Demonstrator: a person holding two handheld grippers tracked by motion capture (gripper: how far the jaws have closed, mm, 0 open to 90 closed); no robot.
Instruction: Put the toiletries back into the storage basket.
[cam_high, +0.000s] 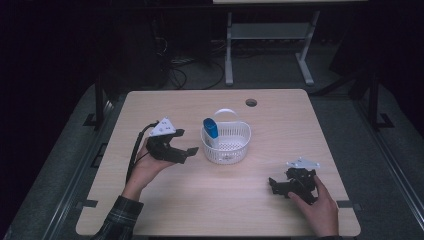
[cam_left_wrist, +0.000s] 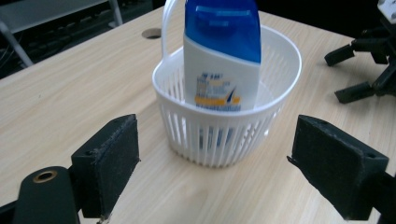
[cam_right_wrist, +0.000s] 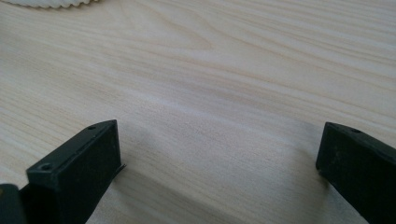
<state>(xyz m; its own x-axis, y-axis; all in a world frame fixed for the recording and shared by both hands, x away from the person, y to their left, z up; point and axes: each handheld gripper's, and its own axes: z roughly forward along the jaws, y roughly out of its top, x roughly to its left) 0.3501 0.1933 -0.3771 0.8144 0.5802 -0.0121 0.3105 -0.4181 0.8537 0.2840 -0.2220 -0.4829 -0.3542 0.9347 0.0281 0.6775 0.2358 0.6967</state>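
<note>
The left gripper (cam_high: 185, 141) has its fingers (cam_left_wrist: 108, 161) spread wide and holds nothing; it hovers just beside the white basket (cam_left_wrist: 275, 79). A white bottle with a blue cap (cam_left_wrist: 223, 56) stands upright inside this basket, near the middle of the desk (cam_high: 240, 210). The right gripper (cam_high: 275, 185) also has its fingers (cam_right_wrist: 77, 172) spread apart and empty, low over the desk, perhaps resting on it, well apart from the basket.

Dim room, grey floor (cam_high: 260, 75), white-legged desk (cam_high: 270, 35) behind
</note>
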